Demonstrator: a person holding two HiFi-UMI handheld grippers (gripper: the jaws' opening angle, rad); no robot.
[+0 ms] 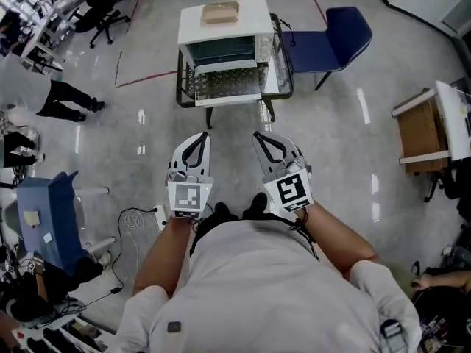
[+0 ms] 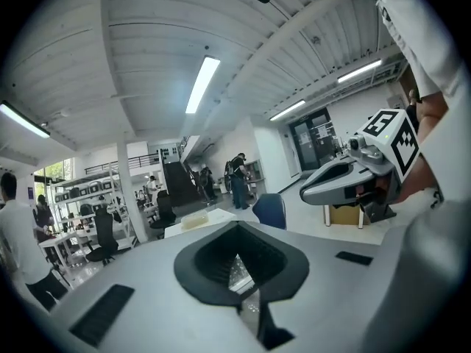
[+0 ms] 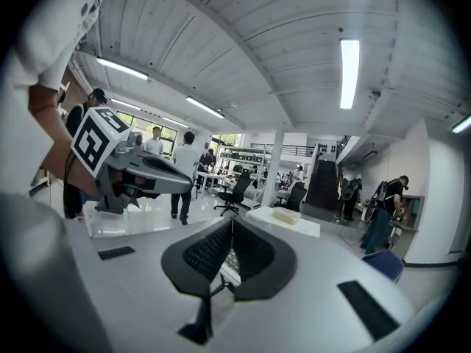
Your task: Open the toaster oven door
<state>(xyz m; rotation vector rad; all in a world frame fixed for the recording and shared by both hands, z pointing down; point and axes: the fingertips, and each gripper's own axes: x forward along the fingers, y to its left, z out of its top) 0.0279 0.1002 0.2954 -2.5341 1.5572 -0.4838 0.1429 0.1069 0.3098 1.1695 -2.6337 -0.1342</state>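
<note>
while the jaws hang closed, the toaster oven (image 1: 224,41) stands well ahead.

Bare floor (image 1: 235,127) open from the person (image 1: 250,285) to the low surface (image 1: 179,87), toaster oven (image 1: 221,46) door (image 1: 224,85) lowered flat across its front, blue chair (image 1: 342,35) close at its right.

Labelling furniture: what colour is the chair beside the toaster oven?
Dark blue chair, clearest in head view.

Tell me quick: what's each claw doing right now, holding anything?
Left claw: closed, holding nothing.
Right claw: closed, holding nothing.
</note>
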